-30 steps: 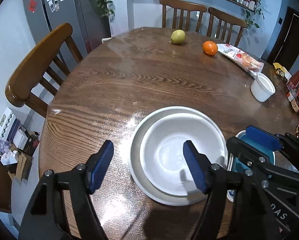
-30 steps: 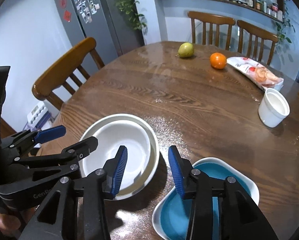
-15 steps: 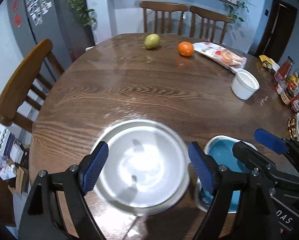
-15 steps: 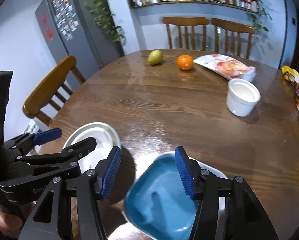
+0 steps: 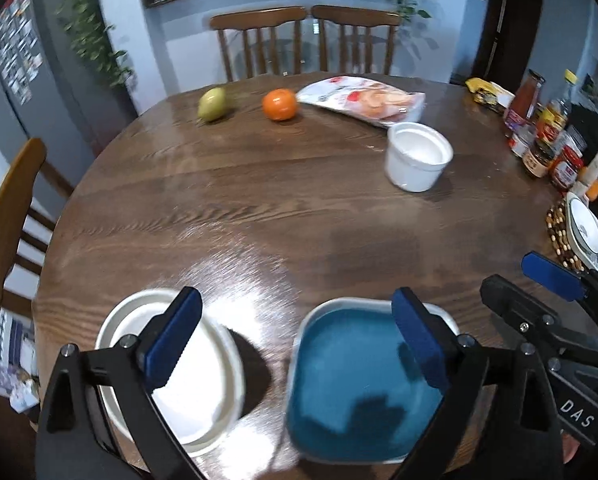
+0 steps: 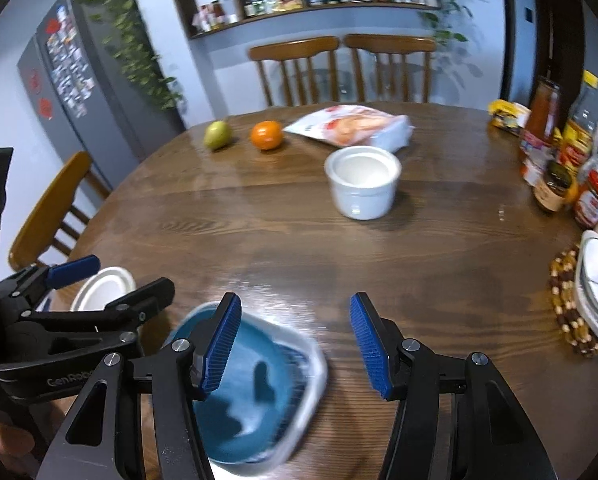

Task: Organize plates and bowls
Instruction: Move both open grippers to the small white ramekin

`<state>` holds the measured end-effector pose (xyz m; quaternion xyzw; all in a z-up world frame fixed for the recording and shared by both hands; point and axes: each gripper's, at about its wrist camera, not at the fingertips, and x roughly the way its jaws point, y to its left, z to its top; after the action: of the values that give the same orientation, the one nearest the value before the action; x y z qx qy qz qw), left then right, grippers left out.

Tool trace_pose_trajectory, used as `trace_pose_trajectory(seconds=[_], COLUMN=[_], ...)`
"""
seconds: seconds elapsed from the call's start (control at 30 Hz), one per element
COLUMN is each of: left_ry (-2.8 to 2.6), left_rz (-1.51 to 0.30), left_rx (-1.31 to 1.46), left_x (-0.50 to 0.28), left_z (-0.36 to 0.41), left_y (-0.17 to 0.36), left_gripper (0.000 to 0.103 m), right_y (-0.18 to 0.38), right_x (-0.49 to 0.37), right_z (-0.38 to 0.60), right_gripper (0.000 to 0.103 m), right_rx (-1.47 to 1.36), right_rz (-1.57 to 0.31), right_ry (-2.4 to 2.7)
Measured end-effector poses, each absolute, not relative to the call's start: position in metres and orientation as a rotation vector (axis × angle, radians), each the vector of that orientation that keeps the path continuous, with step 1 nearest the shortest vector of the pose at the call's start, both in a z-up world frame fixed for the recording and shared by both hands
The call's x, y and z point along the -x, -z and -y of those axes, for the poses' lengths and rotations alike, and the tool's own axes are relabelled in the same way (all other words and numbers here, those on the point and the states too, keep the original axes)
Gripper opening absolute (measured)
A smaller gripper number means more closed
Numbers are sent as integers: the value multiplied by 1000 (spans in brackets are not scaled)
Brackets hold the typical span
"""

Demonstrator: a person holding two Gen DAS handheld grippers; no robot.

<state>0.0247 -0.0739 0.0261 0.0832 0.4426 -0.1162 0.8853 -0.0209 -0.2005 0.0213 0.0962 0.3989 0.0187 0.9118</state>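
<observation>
A white bowl nested on a white plate [image 5: 171, 384] sits at the table's near left edge, half behind my left finger. To its right lies a blue square dish with a white rim [image 5: 359, 384]. My left gripper [image 5: 297, 340] hovers over the gap between them, empty, its jaws opening wide. In the right wrist view the blue dish [image 6: 255, 392] lies under the left finger of my right gripper [image 6: 295, 344], which is open and empty over bare wood. The left gripper [image 6: 111, 284] shows at the left above the white plate [image 6: 99, 286]. A white ramekin [image 6: 363, 184] stands mid-table.
A pear [image 5: 213, 104], an orange [image 5: 279, 104] and a snack bag [image 5: 363, 100] lie at the far side. Jars and bottles [image 6: 559, 160] line the right edge, with a white dish on a beaded trivet [image 6: 595, 288]. Wooden chairs [image 5: 303, 40] ring the table.
Both grippers have swept to the right along the table's near edge, from the white bowl toward the blue dish. The jaws of both now stand wider.
</observation>
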Motion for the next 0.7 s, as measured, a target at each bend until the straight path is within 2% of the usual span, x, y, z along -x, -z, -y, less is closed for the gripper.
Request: trace_pose_trajectory(seconds=[0.37,0.7], left_ry=[272,238], left_rz=[-872,-869], left_rx=[-237,-257], left_x=[-44,-62], left_z=[142,167], left_y=[-38,-44], left_gripper=[96,96], right_y=[-32,-38], right_x=[20,1], right_z=[276,308], right_gripper=[58,58], right_rx=[-171,-188], right_rz=[-810,-799], right_ry=[76,62])
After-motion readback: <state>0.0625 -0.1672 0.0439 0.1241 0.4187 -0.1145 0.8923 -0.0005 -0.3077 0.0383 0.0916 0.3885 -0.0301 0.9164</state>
